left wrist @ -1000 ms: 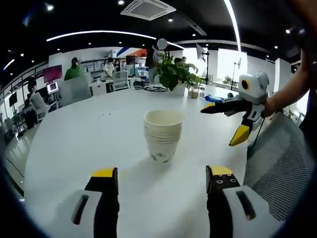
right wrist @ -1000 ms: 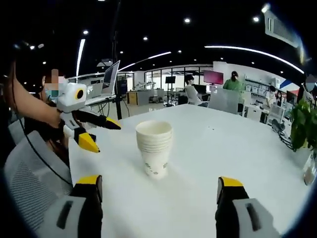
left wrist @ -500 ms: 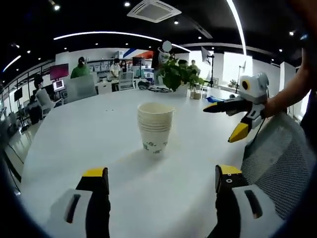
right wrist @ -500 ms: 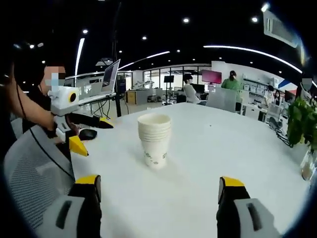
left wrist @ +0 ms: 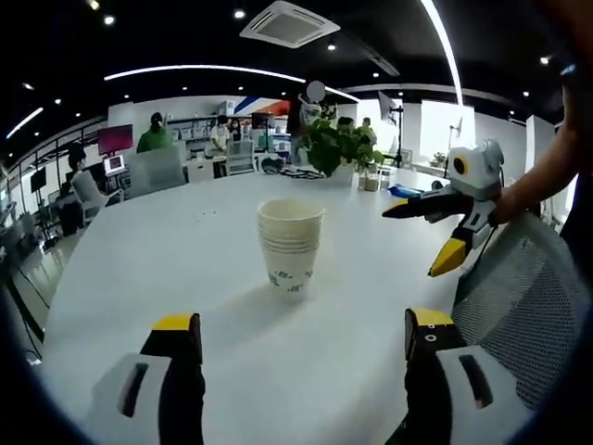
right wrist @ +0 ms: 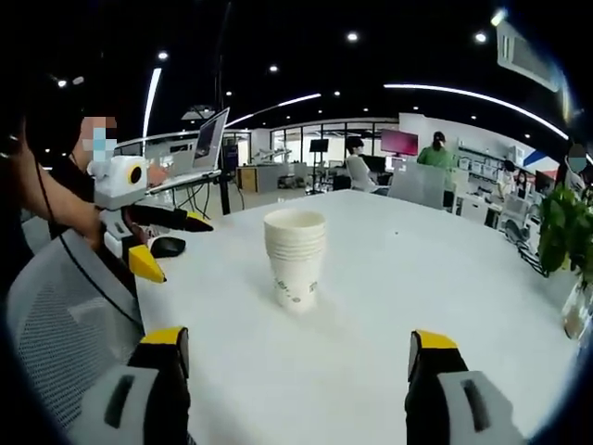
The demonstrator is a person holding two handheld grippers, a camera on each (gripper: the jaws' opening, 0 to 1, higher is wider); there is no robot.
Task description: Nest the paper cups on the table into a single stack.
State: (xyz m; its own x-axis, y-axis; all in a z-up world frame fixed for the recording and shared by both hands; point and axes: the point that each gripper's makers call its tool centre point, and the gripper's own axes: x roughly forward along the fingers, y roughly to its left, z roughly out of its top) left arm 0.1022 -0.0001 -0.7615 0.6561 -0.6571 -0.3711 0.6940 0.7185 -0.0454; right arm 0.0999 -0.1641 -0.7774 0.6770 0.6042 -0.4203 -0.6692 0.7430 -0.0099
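Note:
A stack of several nested cream paper cups (left wrist: 290, 245) stands upright on the white round table (left wrist: 139, 269); the same stack of cups (right wrist: 295, 257) stands mid-table in the right gripper view. My left gripper (left wrist: 296, 338) is open, its jaws wide apart short of the stack, nothing between them. My right gripper (right wrist: 296, 348) is likewise open and empty, back from the cups. The right gripper (left wrist: 443, 232) also appears at the right of the left gripper view, held by a hand, jaws apart. The left gripper (right wrist: 153, 241) appears at the left of the right gripper view.
A grey mesh chair back (left wrist: 523, 315) stands by the table's edge; the same chair (right wrist: 56, 324) is at the lower left of the right gripper view. A potted plant (left wrist: 334, 144) and small items sit at the table's far side. A black mouse (right wrist: 167, 247) lies near the edge. People sit at desks behind.
Both grippers have drawn back a little from the stack, which stays in place. The left gripper seen in the right gripper view dropped lower toward the table's edge.

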